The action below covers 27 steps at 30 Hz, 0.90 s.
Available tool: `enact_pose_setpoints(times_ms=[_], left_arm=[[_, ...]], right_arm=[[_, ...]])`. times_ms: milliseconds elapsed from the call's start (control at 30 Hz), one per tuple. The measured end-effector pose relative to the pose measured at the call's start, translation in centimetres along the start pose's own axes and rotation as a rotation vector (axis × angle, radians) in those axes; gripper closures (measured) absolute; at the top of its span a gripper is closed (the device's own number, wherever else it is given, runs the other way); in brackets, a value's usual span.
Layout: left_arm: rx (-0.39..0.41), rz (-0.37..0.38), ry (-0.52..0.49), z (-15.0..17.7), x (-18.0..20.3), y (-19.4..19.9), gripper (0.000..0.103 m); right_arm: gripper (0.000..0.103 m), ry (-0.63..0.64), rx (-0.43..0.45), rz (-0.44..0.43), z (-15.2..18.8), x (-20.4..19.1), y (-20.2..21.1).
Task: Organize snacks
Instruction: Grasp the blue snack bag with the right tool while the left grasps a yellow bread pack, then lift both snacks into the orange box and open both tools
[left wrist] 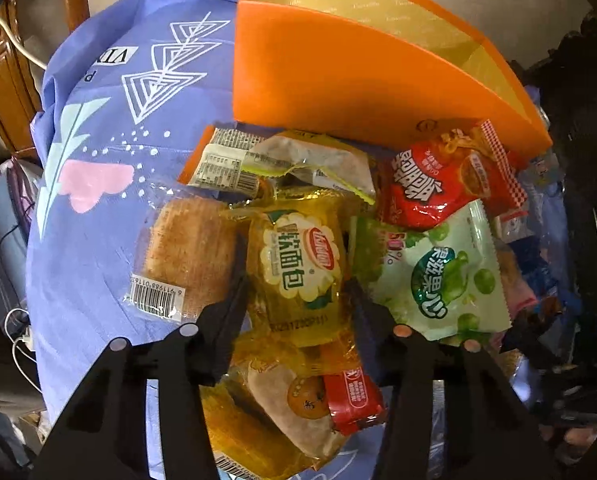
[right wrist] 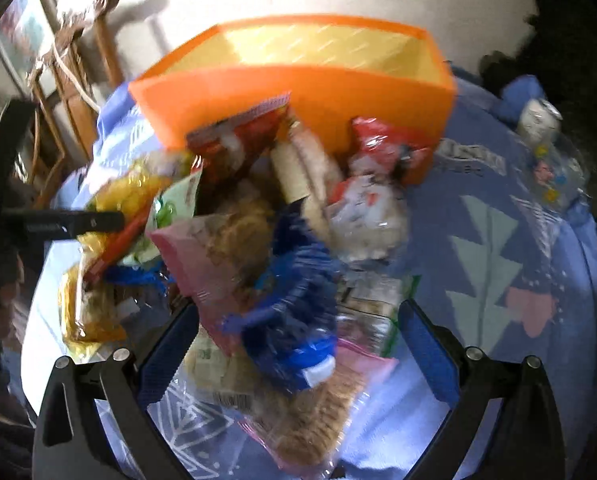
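Note:
A pile of wrapped snacks lies on a purple printed cloth [left wrist: 98, 240]. An empty orange box [left wrist: 358, 80] with a yellow inside stands behind the pile; it also shows in the right wrist view [right wrist: 298, 92]. My left gripper [left wrist: 298, 280] is closed on a yellow soft-bread packet [left wrist: 298, 264], one finger on each side. Beside it lie a clear-wrapped toast [left wrist: 190, 256], a green jelly packet [left wrist: 446, 276] and a red packet [left wrist: 438, 184]. My right gripper [right wrist: 294, 320] is open over a blue packet [right wrist: 294, 320] and a pink packet [right wrist: 202, 264]. The right wrist view is blurred.
A wooden chair [right wrist: 70, 92] and cabinet [left wrist: 6, 76] stand at the left beyond the table edge. A clear printed packet [right wrist: 550, 160] lies apart at the far right of the cloth. My left gripper's finger [right wrist: 78, 222] shows at the left of the right wrist view.

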<state>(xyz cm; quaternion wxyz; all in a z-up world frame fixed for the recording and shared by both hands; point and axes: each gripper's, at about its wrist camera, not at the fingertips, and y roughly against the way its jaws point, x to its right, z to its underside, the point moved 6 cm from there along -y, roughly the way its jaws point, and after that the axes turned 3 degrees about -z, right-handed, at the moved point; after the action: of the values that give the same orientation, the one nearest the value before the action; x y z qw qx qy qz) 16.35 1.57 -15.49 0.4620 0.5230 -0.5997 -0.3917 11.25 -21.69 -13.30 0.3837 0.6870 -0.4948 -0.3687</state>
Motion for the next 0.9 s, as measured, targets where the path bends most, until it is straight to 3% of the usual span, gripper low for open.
enact_pose_setpoints(times_ms=[33,100,167,333,633,767,900], left_arm=[[-0.002,0.000,-0.003,-0.1,0.0,-0.1,0.054],[-0.004,0.002,-0.004,-0.4,-0.1,-0.4,0.055],[-0.009,0.009,-0.001,-0.6,0.1,-0.5,0.055],[0.003,0.031,0.023,-0.7,0.1,0.0,0.057],[0.070,0.052,0.004,0.9,0.8,4.0,0.057],[0.119,0.064,-0.008,0.8,1.1,6.7,0.057],[0.191,0.079,-0.045,-1.6,2.2,9.9,0.057]], right_arm=[[0.007,-0.002,-0.021,-0.017,-0.1,-0.1,-0.7],[0.048,-0.053,-0.037,-0.124,-0.3,-0.2,-1.3],[0.057,-0.085,-0.056,-0.150,-0.4,0.1,-1.3],[0.063,-0.130,-0.063,-0.171,0.1,0.8,0.1],[0.063,-0.177,0.029,-0.247,0.0,1.8,5.1],[0.063,-0.177,0.096,-0.266,-1.9,1.4,7.4],[0.063,-0.174,0.186,-0.294,-6.0,1.7,10.1]])
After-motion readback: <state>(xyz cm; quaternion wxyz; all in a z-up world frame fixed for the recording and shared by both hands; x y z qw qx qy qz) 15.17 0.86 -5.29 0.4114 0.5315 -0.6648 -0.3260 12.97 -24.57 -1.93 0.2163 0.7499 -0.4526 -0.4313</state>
